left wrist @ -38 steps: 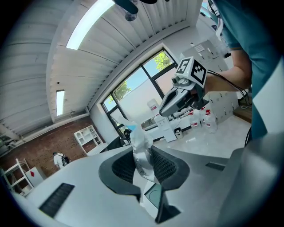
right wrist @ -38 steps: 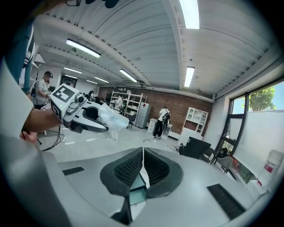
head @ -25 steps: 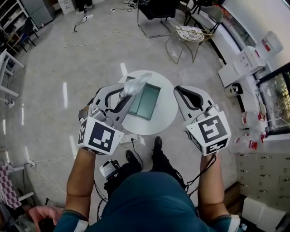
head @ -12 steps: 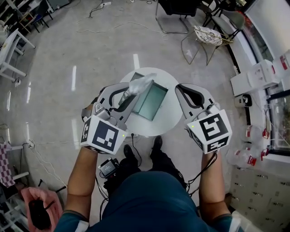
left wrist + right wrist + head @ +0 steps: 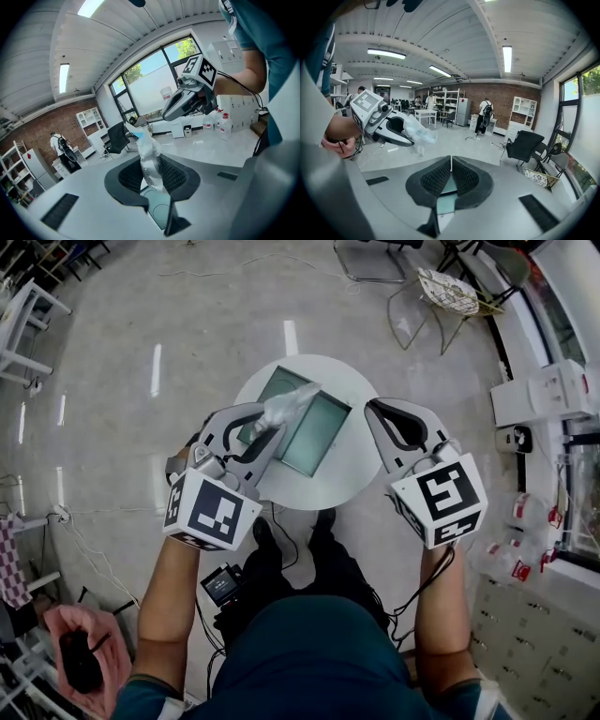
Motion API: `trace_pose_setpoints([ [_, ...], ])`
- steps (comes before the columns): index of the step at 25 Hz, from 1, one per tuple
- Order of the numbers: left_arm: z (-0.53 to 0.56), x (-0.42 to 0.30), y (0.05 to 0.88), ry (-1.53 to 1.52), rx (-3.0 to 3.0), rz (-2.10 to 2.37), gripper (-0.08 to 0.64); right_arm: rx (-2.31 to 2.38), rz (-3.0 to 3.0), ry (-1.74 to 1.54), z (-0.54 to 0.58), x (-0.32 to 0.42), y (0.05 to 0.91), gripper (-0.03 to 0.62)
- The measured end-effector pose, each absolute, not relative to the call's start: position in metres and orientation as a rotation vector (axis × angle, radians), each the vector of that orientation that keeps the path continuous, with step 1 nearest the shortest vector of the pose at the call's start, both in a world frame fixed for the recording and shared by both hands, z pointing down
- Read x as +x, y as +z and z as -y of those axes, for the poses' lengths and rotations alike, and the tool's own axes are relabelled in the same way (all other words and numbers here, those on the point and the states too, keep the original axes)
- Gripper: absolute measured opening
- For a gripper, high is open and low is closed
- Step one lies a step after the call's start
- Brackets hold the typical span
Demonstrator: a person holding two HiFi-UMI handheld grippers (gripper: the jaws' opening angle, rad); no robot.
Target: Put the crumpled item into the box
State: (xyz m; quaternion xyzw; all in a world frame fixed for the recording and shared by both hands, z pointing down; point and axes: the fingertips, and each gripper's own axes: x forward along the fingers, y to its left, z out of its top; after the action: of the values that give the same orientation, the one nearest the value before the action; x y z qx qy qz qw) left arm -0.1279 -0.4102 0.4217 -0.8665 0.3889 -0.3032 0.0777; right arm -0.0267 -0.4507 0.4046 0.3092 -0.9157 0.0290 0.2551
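The crumpled item [image 5: 286,407] is a whitish plastic wrapper, and my left gripper [image 5: 269,427] is shut on it. It hangs above the left part of the open greenish box [image 5: 309,432] on the round white table [image 5: 352,470]. In the left gripper view the crumpled item [image 5: 150,164] sticks up between the dark pads of the left gripper [image 5: 152,177]. My right gripper [image 5: 392,424] hovers over the table's right edge, shut and empty. Its pads meet in the right gripper view, where the right gripper [image 5: 451,177] faces the left gripper [image 5: 389,129] and the crumpled item [image 5: 418,133].
The person's feet [image 5: 323,521] stand under the table's near edge, beside a small device [image 5: 220,585] with cables. Chairs [image 5: 450,292] stand beyond the table, white cabinets [image 5: 553,390] and bottles [image 5: 511,559] at the right. People [image 5: 486,112] stand far off by shelves.
The head view has shifted, so the table sits a little higher in the picture. The left gripper still holds the item over the box; the right gripper keeps its place.
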Motion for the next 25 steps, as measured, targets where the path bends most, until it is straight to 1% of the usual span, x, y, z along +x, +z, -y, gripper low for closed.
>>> trace_pose_setpoints([
  [8,0.431,-0.125,0.499,-0.999,-2.676,-1.146,0.092,0.807,2.469,0.151,0.478,-0.032,0.468,0.038],
  [13,0.450,-0.108,0.554,-1.052,-2.727,-1.137,0.092,0.798,2.454,0.201,0.497,-0.018,0.514,0.038],
  [19,0.463,-0.092,0.600,-1.113,-2.778,-1.128,0.092,0.791,2.435,0.257,0.509,-0.002,0.549,0.038],
  [25,0.466,-0.086,0.663,-1.168,-2.840,-1.090,0.092,0.774,2.405,0.308,0.511,-0.003,0.600,0.038],
])
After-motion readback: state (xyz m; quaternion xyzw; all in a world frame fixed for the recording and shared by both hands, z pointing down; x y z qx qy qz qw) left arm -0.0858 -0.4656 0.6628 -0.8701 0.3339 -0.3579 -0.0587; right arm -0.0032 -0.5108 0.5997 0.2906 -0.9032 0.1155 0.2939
